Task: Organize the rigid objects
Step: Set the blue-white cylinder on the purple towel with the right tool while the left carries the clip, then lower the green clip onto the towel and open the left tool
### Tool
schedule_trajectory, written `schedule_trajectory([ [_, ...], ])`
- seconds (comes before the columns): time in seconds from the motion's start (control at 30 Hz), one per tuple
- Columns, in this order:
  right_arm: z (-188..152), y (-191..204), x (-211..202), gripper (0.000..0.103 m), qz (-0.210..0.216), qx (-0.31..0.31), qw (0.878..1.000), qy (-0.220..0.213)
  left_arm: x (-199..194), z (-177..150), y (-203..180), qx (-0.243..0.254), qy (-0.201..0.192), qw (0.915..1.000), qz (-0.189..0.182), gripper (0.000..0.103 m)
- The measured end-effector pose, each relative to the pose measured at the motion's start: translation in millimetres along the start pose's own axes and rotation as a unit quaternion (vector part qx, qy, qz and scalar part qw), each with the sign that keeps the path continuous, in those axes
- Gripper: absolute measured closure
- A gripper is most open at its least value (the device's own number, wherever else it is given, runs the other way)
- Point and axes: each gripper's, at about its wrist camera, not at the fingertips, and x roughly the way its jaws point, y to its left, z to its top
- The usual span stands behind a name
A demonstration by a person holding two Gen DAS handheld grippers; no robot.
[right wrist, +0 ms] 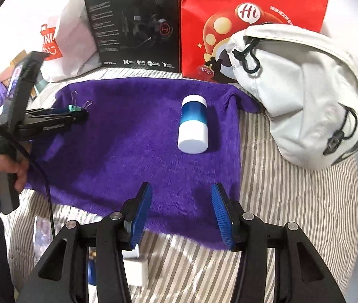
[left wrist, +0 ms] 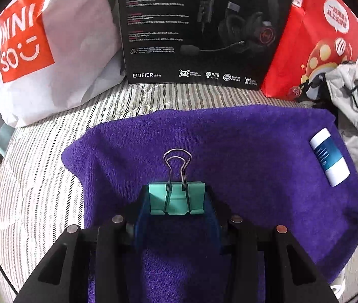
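Left wrist view: your left gripper clamps the teal binder clip over the purple towel, ready for placing. Your right gripper gapes wide, empty, near the blue-and-white bottle.

- The left gripper is clamped on a mint-green binder clip, its blue pads pressing the clip's two sides.
- The clip's wire handles point forward, away from the camera, over a purple towel.
- The towel lies spread on a striped sheet.
- A blue-and-white bottle lies on its side near the towel's right edge, well apart from the clip.
- Behind the towel stand a white shopping bag, a black headset box and a red paper bag.
- A pale grey drawstring bag sits at the far right.
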Motion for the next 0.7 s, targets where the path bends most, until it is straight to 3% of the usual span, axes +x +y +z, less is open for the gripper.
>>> schedule_trajectory([
  [0.13, -5, 2, -11, 0.054, 0.010, 0.004, 1.000, -0.006, 1, 1, -4, 0.006, 0.002, 1.0000, 0.006, 0.063],
  [0.17, -7, 2, -14, 0.054, 0.011, 0.005, 1.000, -0.007, 1, 2, -4, 0.007, 0.004, 1.0000, 0.002, 0.059],
  [0.27, -12, 3, -22, 0.054, 0.015, 0.007, 1.000, -0.010, 3, 0, -8, 0.019, 0.018, 0.9997, 0.003, 0.030],
  [0.33, -15, 4, -24, 0.054, 0.019, 0.012, 1.000, -0.011, 0, -3, -9, 0.022, 0.016, 0.9995, 0.018, 0.031],
  [0.47, -23, 3, -32, 0.053, 0.022, 0.020, 0.999, -0.014, -16, -14, -4, 0.001, 0.005, 0.9999, 0.011, 0.032],
  [0.7, -45, -2, -47, 0.049, 0.029, 0.043, 0.998, -0.022, -82, -58, -2, -0.020, -0.019, 0.9996, -0.009, 0.032],
])
